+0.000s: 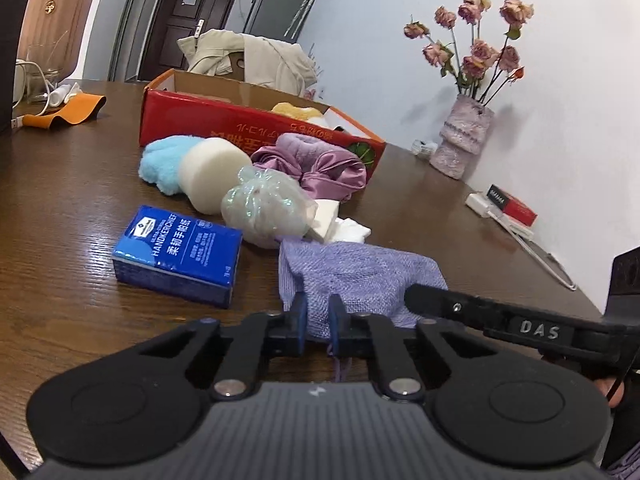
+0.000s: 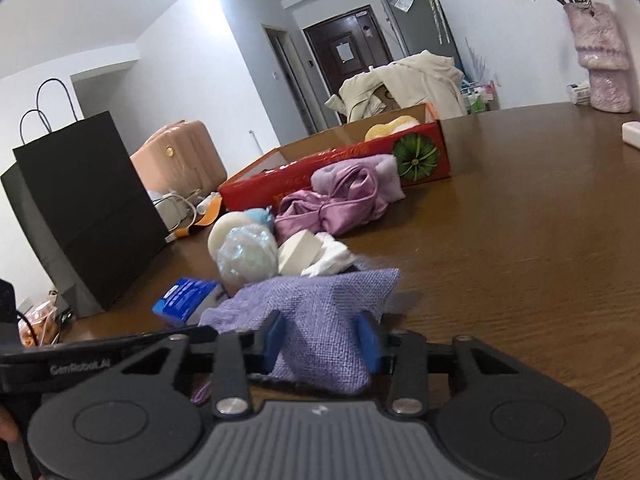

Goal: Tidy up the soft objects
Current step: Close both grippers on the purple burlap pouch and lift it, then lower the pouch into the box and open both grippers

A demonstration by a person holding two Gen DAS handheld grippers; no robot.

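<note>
Vase of dried roses (image 1: pixel 466 136), black paper bag (image 2: pixel 84 216), pink suitcase (image 2: pixel 180 156).

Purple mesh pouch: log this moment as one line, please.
left gripper: shut on purple mesh pouch | right gripper: shut on pouch | pouch on table | red box: open

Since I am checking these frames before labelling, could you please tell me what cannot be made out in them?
- Inside of the red box: both views, its near wall hides all but a yellow fluffy thing.
- Blue towel: right view, mostly behind the sponge.
- Near end of the purple bag: left view, hidden behind the left gripper.
- Black paper bag: contents hidden by its sides.
</note>
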